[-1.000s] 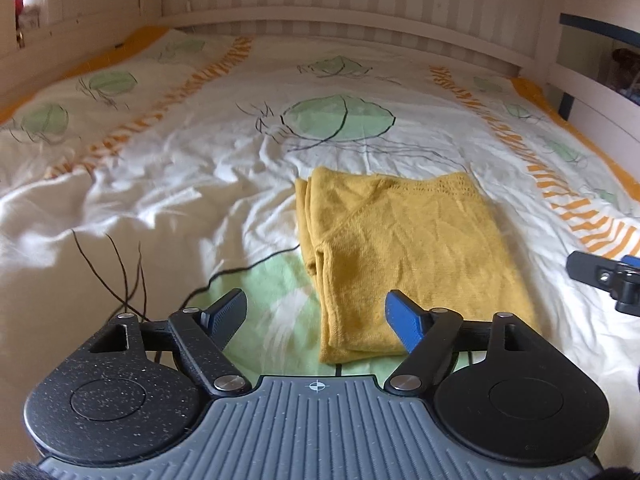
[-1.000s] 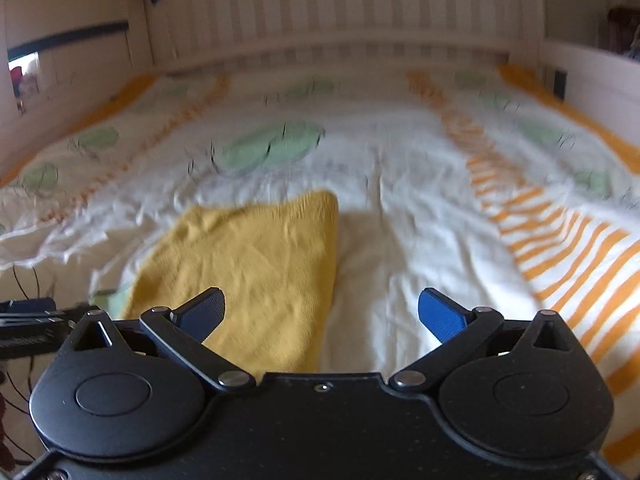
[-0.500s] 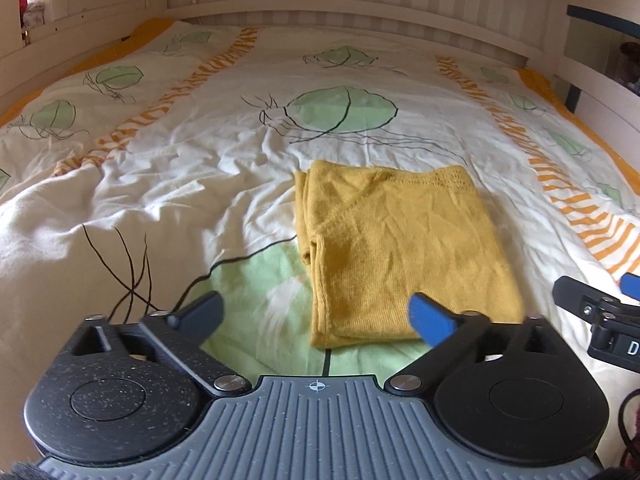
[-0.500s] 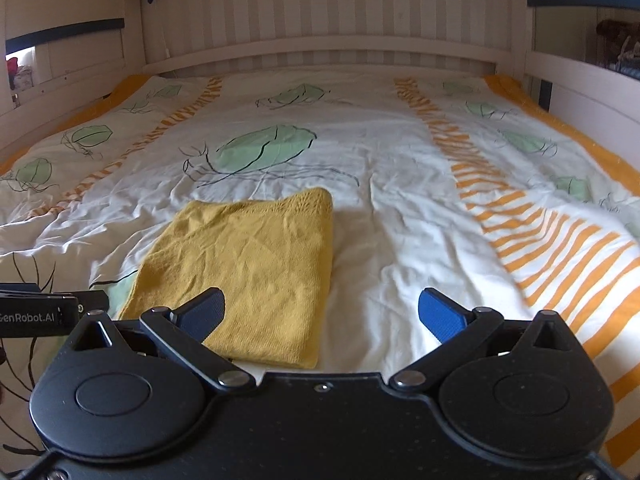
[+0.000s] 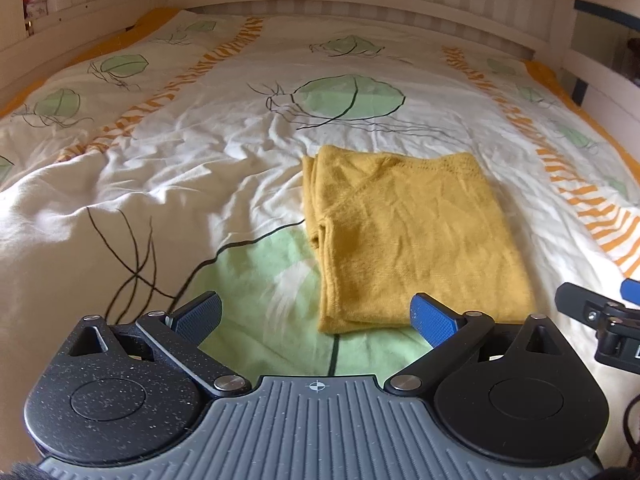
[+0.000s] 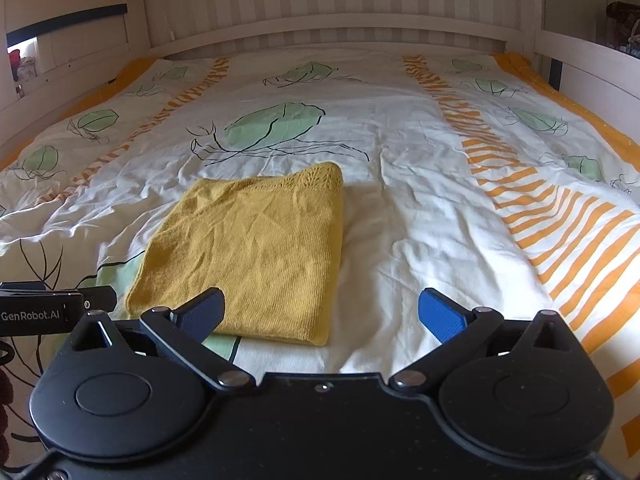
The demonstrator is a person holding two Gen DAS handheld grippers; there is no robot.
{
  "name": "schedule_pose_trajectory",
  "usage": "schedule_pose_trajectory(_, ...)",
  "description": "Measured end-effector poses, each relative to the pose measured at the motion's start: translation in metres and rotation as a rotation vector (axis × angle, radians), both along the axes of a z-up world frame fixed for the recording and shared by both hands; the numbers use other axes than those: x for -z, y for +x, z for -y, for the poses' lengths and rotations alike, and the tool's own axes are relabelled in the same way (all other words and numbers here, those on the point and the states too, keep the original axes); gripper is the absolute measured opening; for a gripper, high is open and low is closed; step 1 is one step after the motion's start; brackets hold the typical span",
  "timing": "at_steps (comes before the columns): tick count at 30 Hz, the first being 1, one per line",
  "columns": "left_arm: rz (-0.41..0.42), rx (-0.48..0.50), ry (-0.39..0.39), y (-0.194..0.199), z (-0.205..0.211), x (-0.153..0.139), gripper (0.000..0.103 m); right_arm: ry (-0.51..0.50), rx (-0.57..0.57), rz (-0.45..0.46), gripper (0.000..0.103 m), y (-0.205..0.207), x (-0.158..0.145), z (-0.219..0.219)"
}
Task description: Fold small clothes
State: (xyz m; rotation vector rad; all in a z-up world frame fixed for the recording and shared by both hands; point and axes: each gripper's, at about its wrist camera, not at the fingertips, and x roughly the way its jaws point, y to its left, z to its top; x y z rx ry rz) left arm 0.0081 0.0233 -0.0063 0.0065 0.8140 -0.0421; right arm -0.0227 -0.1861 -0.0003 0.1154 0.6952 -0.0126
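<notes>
A mustard-yellow knitted garment [image 5: 412,236] lies folded into a flat rectangle on the bed; it also shows in the right wrist view [image 6: 256,252]. My left gripper [image 5: 316,316] is open and empty, held just short of the garment's near left corner. My right gripper [image 6: 322,314] is open and empty, held just short of the garment's near right corner. The right gripper's tip shows at the right edge of the left wrist view [image 5: 600,316]. The left gripper's side shows at the left edge of the right wrist view [image 6: 52,312].
The bed is covered by a white duvet [image 6: 420,184] with green leaf prints and orange stripes. A white wooden bed frame [image 6: 320,28] runs along the far end and both sides. A slatted wall stands behind it.
Both grippers have pulled back and risen from the garment, which now lies fully in view. The left gripper's jaws have opened wider.
</notes>
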Motion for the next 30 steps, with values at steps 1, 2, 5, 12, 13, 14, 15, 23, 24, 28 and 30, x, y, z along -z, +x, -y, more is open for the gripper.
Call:
schedule_pose_trajectory(1,0.0,-0.003,0.008,-0.001,0.001,-0.001,0.101,0.0,0.0,-0.002,0.102,0.0,0.0,-0.001)
schedule_pose_trajectory(2,0.001,-0.008,0.017,-0.002,0.001,-0.002,0.101,0.0,-0.002,-0.006,0.102,0.0,0.0,-0.001)
schedule_pose_trajectory(5,0.015,-0.034,0.058,-0.005,0.004,-0.005,0.101,0.002,-0.002,-0.007,0.102,-0.001,-0.001,-0.001)
schedule_pose_trajectory(12,-0.045,-0.031,0.043,-0.002,0.002,-0.005,0.101,0.025,0.001,-0.018,0.102,0.0,0.0,0.001)
schedule_pose_trajectory(13,-0.054,-0.033,0.038,-0.002,0.002,-0.003,0.101,0.027,0.003,-0.019,0.102,-0.001,0.0,0.001)
schedule_pose_trajectory(14,-0.06,-0.035,0.037,-0.002,0.002,-0.002,0.101,0.029,0.004,-0.02,0.102,-0.001,0.0,0.001)
schedule_pose_trajectory(15,-0.065,-0.037,0.039,-0.002,0.002,-0.001,0.101,0.03,0.006,-0.021,0.102,-0.001,0.0,0.001)
schedule_pose_trajectory(23,-0.114,-0.04,0.029,0.0,0.0,0.005,0.101,0.067,0.01,-0.05,0.102,0.0,0.004,0.004)
schedule_pose_trajectory(24,-0.117,-0.041,0.03,0.0,0.001,0.006,0.101,0.07,0.01,-0.052,0.102,0.0,0.005,0.004)
schedule_pose_trajectory(28,-0.128,-0.039,0.032,0.0,0.003,0.008,0.101,0.072,0.007,-0.06,0.102,0.001,0.006,0.005)
schedule_pose_trajectory(30,-0.134,-0.037,0.033,0.001,0.004,0.009,0.101,0.075,0.008,-0.062,0.102,0.001,0.007,0.005)
